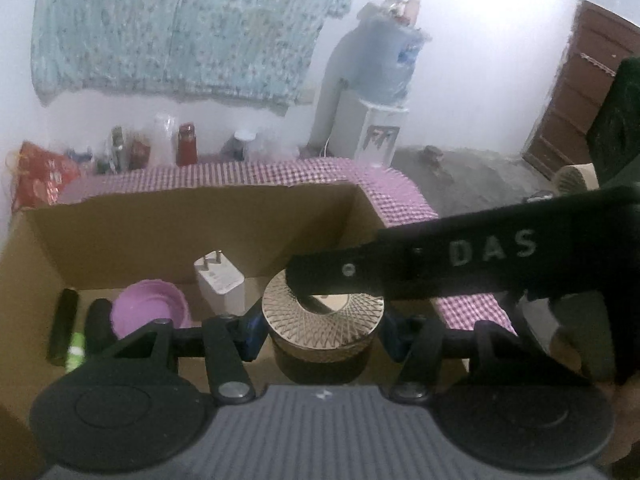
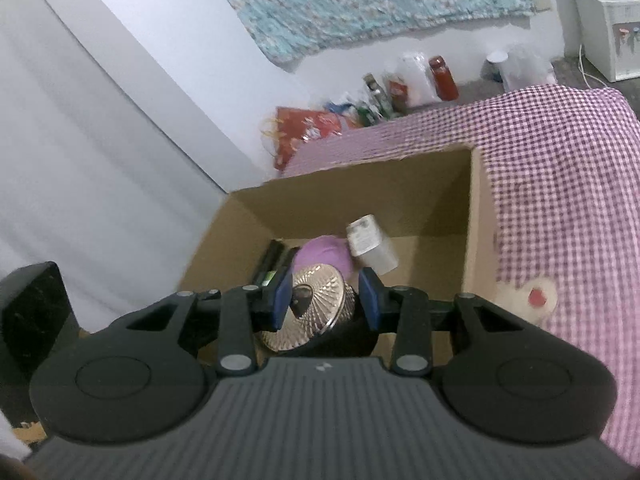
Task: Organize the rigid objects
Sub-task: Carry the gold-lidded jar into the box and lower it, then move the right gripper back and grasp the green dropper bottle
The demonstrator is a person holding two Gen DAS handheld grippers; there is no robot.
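Note:
A round dark container with a gold patterned lid (image 1: 340, 320) and a hole in the middle hangs over an open cardboard box (image 1: 160, 232). My left gripper (image 1: 323, 334) is shut on it, a blue pad on each side of the lid. One of the right gripper's fingers (image 1: 460, 256) reaches in from the right, its tip at the lid's hole. In the right wrist view the container (image 2: 320, 308) is tilted. My right gripper (image 2: 326, 300) is shut on it, one pad at the hole and the other against the dark side. The box (image 2: 476, 220) lies just beyond.
Inside the box lie a purple bowl (image 1: 148, 308), a white charger plug (image 1: 220, 284) and dark cylinders (image 1: 64, 324). The box rests on a pink checked cloth (image 2: 560, 180), where a white round item (image 2: 534, 296) also lies. Bottles (image 1: 186, 144) and a water dispenser (image 1: 380, 132) stand behind.

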